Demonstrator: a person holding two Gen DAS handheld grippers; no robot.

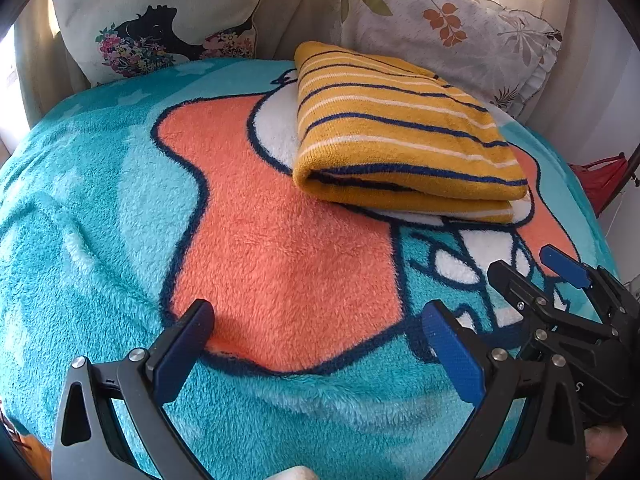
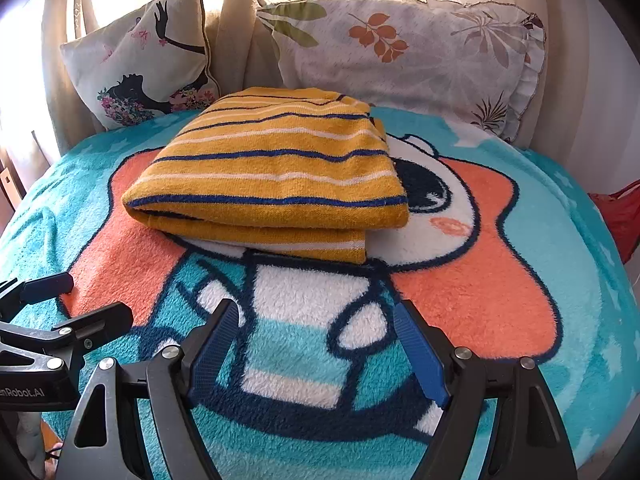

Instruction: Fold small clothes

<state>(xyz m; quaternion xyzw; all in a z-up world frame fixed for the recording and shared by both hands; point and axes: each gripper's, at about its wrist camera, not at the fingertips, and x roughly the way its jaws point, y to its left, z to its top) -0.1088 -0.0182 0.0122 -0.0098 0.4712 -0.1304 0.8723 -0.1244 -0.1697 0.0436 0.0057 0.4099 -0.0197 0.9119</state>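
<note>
The folded garment [image 2: 272,176] is mustard yellow with thin stripes — dark blue ones and white ones by turns. The fleece blanket [image 1: 100,208] under it is turquoise with paler star shapes, and bears a cartoon figure in coral orange and white, outlined in navy, with a black eye and a pink cheek spot. One cushion [image 2: 140,64] is cream with a black silhouette and bright little flowers; the pillow [image 2: 420,52] is whitish with orange, green and brown leaves. Both grippers [image 2: 316,320] are black with blue pads [image 2: 420,356] — the left gripper [image 1: 318,324] likewise.
</note>
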